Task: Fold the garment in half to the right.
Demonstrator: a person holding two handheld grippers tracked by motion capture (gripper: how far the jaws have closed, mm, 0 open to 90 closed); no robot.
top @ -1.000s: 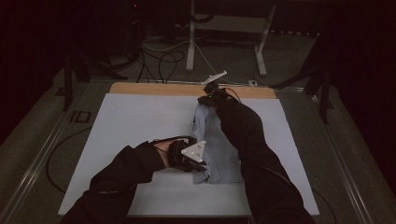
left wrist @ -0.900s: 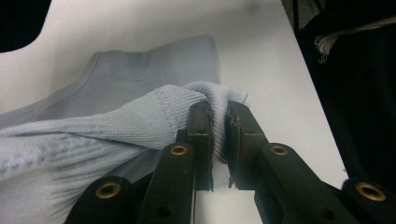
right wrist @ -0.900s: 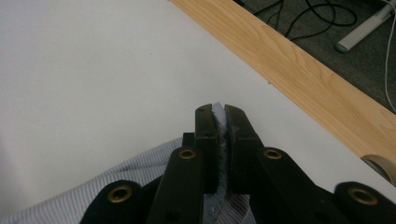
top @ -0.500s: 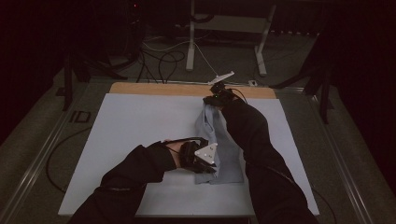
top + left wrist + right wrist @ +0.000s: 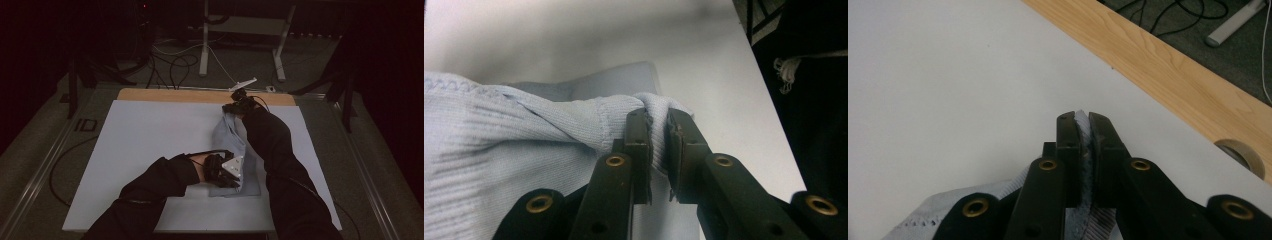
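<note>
A light blue knit garment [image 5: 231, 142] lies stretched lengthwise on the white table top [image 5: 145, 145], right of centre. My left gripper [image 5: 235, 172] is shut on a ribbed fold of the garment [image 5: 574, 125] at its near end, the cloth pinched between the jaws of the left gripper [image 5: 659, 127]. My right gripper [image 5: 235, 106] is at the garment's far end, close to the wooden strip. In the right gripper view the right gripper [image 5: 1084, 122] is shut on a thin edge of the blue garment [image 5: 1084, 150], just above the table.
A wooden strip [image 5: 200, 96] runs along the table's far edge, with a round hole [image 5: 1243, 155] in it. Beyond it are cables and metal stand legs [image 5: 205, 45] on the floor. The person's dark sleeves [image 5: 280, 165] cross the table's near right part.
Both grippers have moved to the right, carrying the garment with them. The left gripper shifted furthest, and the cloth now lies straighter between the two.
</note>
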